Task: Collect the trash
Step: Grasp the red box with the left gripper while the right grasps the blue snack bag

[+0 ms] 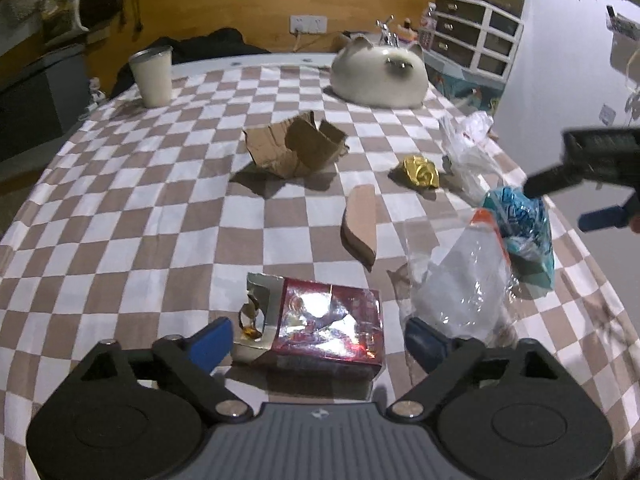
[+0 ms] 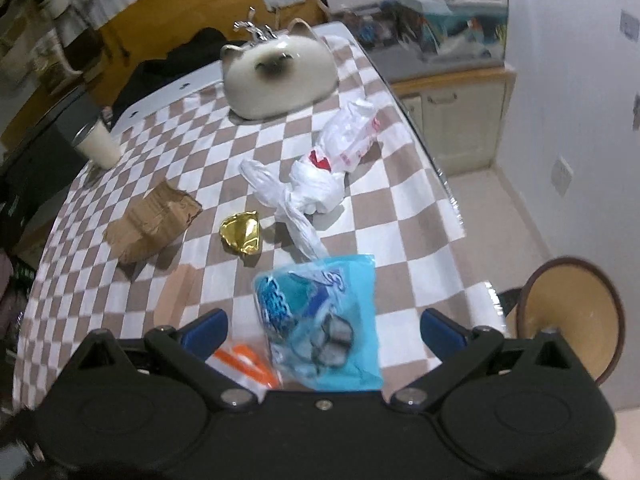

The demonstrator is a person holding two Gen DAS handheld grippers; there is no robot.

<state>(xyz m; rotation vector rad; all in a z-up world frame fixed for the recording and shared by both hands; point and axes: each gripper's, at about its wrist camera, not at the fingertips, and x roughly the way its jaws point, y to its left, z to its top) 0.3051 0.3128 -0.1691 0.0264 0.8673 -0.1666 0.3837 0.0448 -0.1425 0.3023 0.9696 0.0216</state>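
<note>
Red box: we see a shiny red cardboard box with a torn silver flap lying flat near the table's near edge; its long axis runs across the left gripper's fingers, the torn end at the left finger.
Left gripper: the left gripper has its blue fingers spread wide on either side of the red box; we see no pad pressing on it.
Blue packet: a crinkled blue plastic packet lies near the table's right edge, its long axis running from the right gripper toward the far edge, one corner overlapping a clear plastic bag with an orange strip.
Right gripper: the right gripper hangs over the blue packet with its fingers spread wide, the packet between them but untouched as far as we can tell.
Table: a table under a brown-and-white checked cloth carries everything.
Left view only: the red box, and a curved tan cardboard strip standing on edge mid-table, long axis toward the far edge.
Right view only: a knotted white plastic bag with red print shown whole, and a round wooden stool off the right edge.
Both views: a torn brown cardboard piece, a crumpled gold foil wrapper, a white cat-shaped ceramic figure and a cream cup by the far edge.
</note>
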